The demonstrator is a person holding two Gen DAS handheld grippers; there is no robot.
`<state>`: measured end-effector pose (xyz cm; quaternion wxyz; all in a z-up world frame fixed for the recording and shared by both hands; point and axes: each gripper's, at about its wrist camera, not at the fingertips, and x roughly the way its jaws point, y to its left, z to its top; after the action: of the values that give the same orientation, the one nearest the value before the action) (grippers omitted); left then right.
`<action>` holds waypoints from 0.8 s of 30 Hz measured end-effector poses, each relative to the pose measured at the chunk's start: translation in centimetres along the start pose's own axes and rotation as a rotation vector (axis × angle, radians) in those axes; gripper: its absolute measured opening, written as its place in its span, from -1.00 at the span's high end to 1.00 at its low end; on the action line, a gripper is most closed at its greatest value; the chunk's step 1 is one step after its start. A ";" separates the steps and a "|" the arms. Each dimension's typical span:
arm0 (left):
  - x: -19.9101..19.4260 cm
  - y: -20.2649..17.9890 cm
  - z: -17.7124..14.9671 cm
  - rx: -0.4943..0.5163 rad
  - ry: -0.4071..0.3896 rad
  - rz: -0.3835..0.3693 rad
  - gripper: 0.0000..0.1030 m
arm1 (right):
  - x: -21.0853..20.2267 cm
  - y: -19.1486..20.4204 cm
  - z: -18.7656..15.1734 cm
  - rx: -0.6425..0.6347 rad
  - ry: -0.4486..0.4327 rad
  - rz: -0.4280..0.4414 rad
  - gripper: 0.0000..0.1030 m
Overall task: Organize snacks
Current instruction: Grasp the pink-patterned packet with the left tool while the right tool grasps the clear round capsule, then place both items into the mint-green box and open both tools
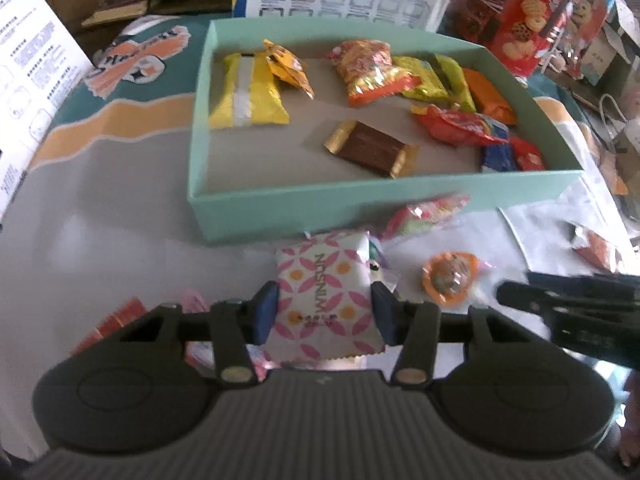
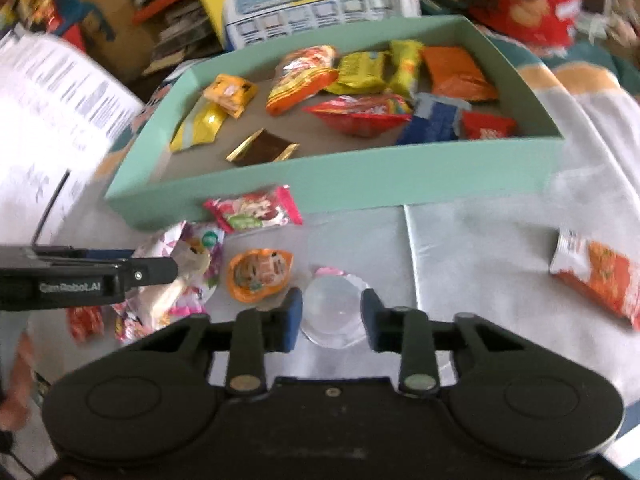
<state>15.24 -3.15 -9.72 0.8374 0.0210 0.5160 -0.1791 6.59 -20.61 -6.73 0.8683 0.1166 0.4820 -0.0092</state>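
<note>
A mint-green box on the table holds several wrapped snacks, among them a brown and gold bar. My left gripper is shut on a white packet with pink petals, in front of the box. My right gripper is open, its fingers either side of a clear jelly cup on the table. An orange round snack and a pink and green packet lie loose in front of the box.
An orange and white packet lies at the right on the table. More pink packets lie at the left under the left gripper. Cartons, a red biscuit tin and papers crowd the space behind the box.
</note>
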 end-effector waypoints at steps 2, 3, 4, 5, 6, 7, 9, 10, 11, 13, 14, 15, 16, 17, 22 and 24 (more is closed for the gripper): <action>-0.3 -0.3 -0.4 -0.006 0.011 -0.027 0.07 | -0.1 0.4 -0.2 -0.024 -0.010 0.003 0.41; -0.3 -0.4 -0.6 -0.008 0.013 -0.024 0.07 | -0.1 0.4 -0.3 -0.021 -0.014 0.005 0.40; -0.3 -0.5 -0.8 -0.010 0.015 -0.019 0.07 | -0.1 0.3 -0.4 -0.012 -0.017 0.011 0.40; -0.3 -0.5 -0.8 -0.015 0.015 -0.017 0.07 | -0.1 0.1 -0.5 -0.002 -0.018 0.017 0.40; -0.3 -0.4 -0.8 -0.022 0.016 -0.017 0.08 | -0.2 0.0 -0.5 0.007 -0.019 0.017 0.41; -0.4 -0.4 -0.7 -0.031 0.017 -0.017 0.08 | -0.3 -0.3 -0.3 0.015 -0.020 0.017 0.41; -1.0 -0.5 -0.5 -0.038 0.007 -0.024 0.08 | -0.6 -0.6 -0.3 0.025 -0.024 0.025 0.41; -1.4 -0.5 -0.5 -0.035 -0.002 -0.027 0.08 | -0.8 -0.7 -0.2 0.028 -0.028 0.028 0.41; -1.7 -0.6 -0.4 -0.033 -0.010 -0.029 0.08 | -1.0 -0.9 -0.2 0.031 -0.035 0.028 0.41; -2.4 -0.8 -0.3 -0.034 -0.023 -0.031 0.08 | -1.6 -1.2 0.0 0.039 -0.046 0.032 0.41; -2.7 -0.8 -0.2 -0.034 -0.029 -0.032 0.08 | -1.9 -1.4 0.1 0.044 -0.053 0.035 0.41; -3.1 -0.9 -0.2 -0.034 -0.036 -0.032 0.08 | -2.2 -1.5 0.3 0.047 -0.064 0.036 0.41; -3.4 -1.0 -0.1 -0.032 -0.043 -0.032 0.08 | -2.6 -1.5 0.5 0.049 -0.075 0.035 0.41; -3.8 -1.0 0.0 -0.030 -0.052 -0.030 0.08 | -3.0 -1.6 0.8 0.052 -0.087 0.036 0.41; -5.8 -0.7 1.3 -0.020 -0.112 -0.015 0.08 | -4.9 -2.1 2.9 0.063 -0.142 0.052 0.41; -6.2 -0.2 2.4 -0.025 -0.134 0.006 0.08 | -5.3 -2.2 4.1 0.067 -0.160 0.062 0.41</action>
<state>14.71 -2.09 -3.18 0.8707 -0.0001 0.4610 -0.1712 6.89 -24.13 -0.60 0.8995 0.1596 0.4066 -0.0077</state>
